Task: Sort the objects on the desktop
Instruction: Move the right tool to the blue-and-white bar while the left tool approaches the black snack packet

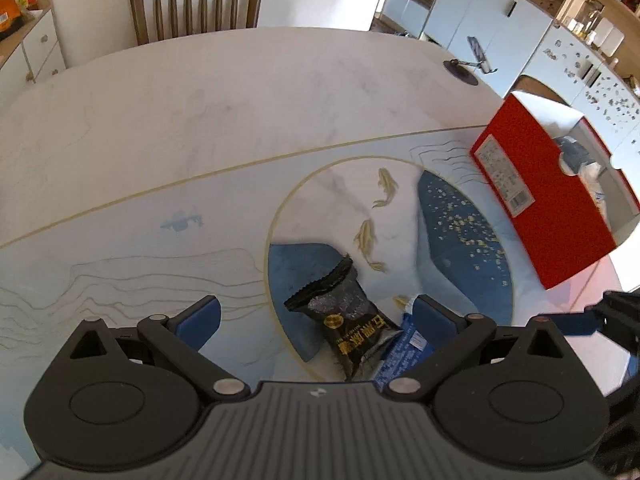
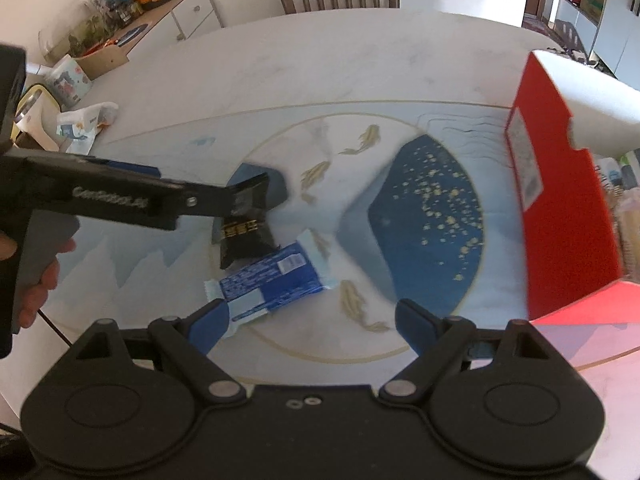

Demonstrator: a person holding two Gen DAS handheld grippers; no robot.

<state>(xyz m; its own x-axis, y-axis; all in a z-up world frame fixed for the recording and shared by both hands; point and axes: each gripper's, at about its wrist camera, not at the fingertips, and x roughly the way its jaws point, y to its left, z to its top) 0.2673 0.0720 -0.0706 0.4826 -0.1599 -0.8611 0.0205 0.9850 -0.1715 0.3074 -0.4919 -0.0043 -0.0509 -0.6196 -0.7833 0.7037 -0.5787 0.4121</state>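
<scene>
Between the blue pads of my left gripper (image 1: 316,320), seen from the left wrist camera, lies the black snack packet (image 1: 344,316) on the table mat (image 1: 160,240); the jaws stand wide and neither pad presses it. Partly under its near end shows the blue wrapper (image 1: 404,352). Up right stands the red box (image 1: 540,200), open, well apart from both packets and apparently the sorting bin.

From the right wrist camera, my right gripper (image 2: 312,320) is likewise wide and empty, its left pad just over the near end of the blue wrapper (image 2: 272,280). My left gripper (image 2: 248,196) reaches in over the black snack packet (image 2: 244,236), my hand (image 2: 36,280) on its grip.

Step in hand, as I judge it: approach for pickup. Next, each gripper must centre on its packet, lower, and close, taking care where the wrappers overlap.
</scene>
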